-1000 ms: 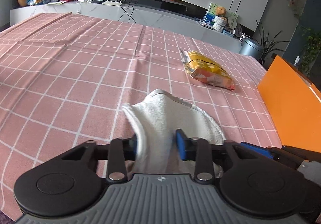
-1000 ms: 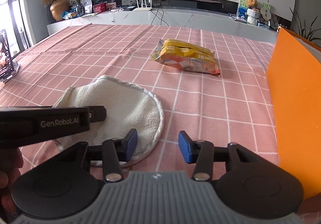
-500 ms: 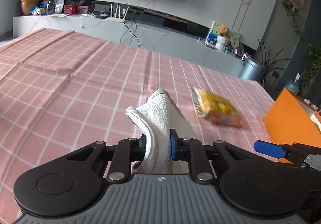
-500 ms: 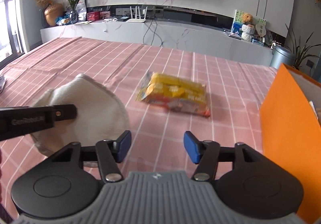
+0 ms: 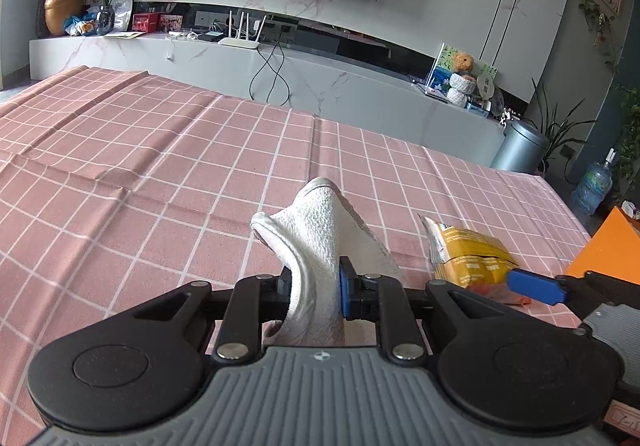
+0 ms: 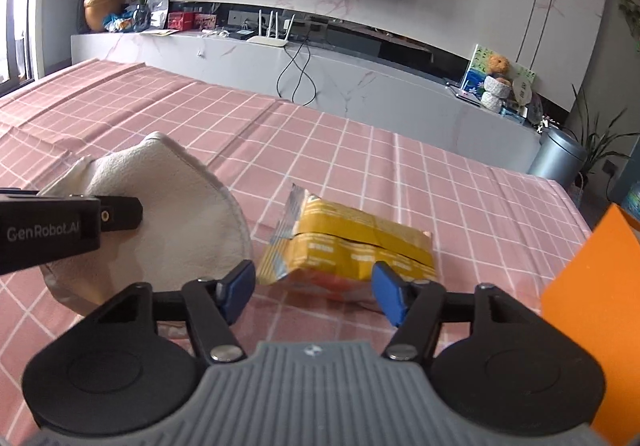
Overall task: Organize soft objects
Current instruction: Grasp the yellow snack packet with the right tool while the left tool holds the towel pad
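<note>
My left gripper (image 5: 314, 296) is shut on a round white terry cloth (image 5: 320, 238) and holds it up off the pink checked tablecloth (image 5: 160, 174). The cloth also shows in the right wrist view (image 6: 176, 214), hanging from the left gripper at the left. My right gripper (image 6: 314, 296) is open and empty, with its blue pads on either side of the near end of a yellow snack packet (image 6: 360, 242), a little short of it. The packet also shows in the left wrist view (image 5: 466, 258).
An orange box (image 6: 592, 318) stands at the right table edge, also in the left wrist view (image 5: 608, 250). Beyond the table are a white marble TV console (image 5: 280, 74), a grey bin (image 5: 520, 150) and plants.
My left gripper closed on the cloth and lifted it off the table. My right gripper moved forward and right up to the yellow packet, staying open.
</note>
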Available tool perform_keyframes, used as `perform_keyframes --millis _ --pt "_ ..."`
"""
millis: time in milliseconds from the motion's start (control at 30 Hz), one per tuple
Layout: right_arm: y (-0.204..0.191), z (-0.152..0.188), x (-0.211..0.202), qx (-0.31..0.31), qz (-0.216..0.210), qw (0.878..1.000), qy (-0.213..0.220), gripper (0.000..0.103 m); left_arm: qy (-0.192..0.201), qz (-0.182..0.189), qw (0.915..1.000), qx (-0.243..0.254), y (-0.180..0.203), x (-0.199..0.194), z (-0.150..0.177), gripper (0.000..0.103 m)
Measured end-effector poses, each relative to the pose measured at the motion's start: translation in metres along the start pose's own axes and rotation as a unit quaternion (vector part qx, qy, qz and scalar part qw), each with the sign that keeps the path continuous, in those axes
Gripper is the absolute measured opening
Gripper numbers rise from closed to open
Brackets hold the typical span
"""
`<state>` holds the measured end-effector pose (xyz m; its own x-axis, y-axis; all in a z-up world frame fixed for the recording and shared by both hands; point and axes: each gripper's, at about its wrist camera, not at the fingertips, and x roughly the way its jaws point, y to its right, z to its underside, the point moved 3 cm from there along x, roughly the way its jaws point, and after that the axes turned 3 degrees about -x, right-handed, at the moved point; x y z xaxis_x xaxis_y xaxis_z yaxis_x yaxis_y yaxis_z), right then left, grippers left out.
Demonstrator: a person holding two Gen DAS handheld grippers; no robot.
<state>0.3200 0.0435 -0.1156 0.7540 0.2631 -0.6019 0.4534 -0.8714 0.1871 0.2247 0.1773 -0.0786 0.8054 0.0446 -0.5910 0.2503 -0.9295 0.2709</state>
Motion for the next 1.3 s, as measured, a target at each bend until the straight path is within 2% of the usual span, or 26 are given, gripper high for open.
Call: perform_keyframes --millis 100,167,200,333,400,667,1033,1300 --pt "-0.004 -0.003 0.010 -0.011 0.002 1.000 0.002 0.053 -0.006 -0.001 1.0000 -0.002 -0.001 0.004 0.002 0.021" --pt "-0.008 -0.005 0.011 -0.023 0.002 1.000 0.006 0.040 -0.010 -0.002 0.9999 -0.003 -0.001 0.005 0.004 0.021" --pt "-0.009 -0.005 0.012 -0.027 0.002 1.000 0.007 0.030 -0.012 -0.003 0.9999 -0.004 -0.001 0.005 0.005 0.021" --pt "-0.010 -0.001 0.008 -0.028 -0.004 1.000 0.007 0.017 -0.018 0.000 0.9998 -0.006 0.000 0.002 0.009 0.021" --pt "-0.007 0.001 0.004 -0.024 -0.008 1.000 0.009 0.006 -0.019 0.001 0.9998 -0.005 0.003 -0.001 0.011 0.021" --pt "-0.009 0.018 -0.039 -0.023 -0.045 0.999 0.012 0.004 -0.030 0.004 0.9995 0.007 0.012 -0.025 0.028 0.021" --pt "-0.009 0.078 -0.123 -0.023 -0.087 0.996 -0.012 0.004 -0.060 -0.019 0.9979 0.018 0.005 -0.065 0.068 0.021" --pt "0.009 0.113 -0.157 -0.011 -0.076 0.996 -0.039 0.004 -0.066 -0.005 0.9972 0.036 0.021 -0.086 0.083 0.021"
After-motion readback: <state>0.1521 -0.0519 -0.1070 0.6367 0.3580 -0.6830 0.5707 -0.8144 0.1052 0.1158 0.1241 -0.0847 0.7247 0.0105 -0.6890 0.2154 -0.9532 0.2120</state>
